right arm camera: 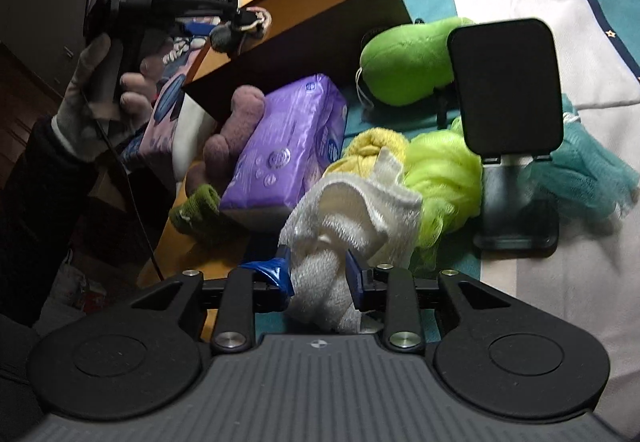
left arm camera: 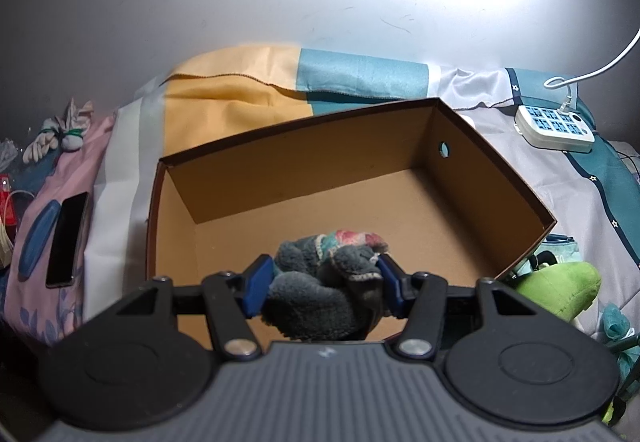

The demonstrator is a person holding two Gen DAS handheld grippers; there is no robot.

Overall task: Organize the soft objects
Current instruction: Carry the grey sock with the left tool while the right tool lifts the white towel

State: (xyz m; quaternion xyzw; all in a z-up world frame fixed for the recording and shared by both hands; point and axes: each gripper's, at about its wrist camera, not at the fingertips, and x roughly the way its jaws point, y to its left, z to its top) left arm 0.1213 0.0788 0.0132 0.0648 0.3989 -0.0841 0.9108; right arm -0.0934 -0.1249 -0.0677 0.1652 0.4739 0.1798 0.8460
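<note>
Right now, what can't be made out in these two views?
- Left wrist view: the gray fuzzy bundle in the left tongs hides the cardboard box floor beneath it.
- Right wrist view: the purple pack covers most of the mauve plush; its print is too small to read.

Matt cardboard box point(left arm camera: 400, 178); fleecy, perhaps knitted, bundle point(left arm camera: 324, 282).
</note>
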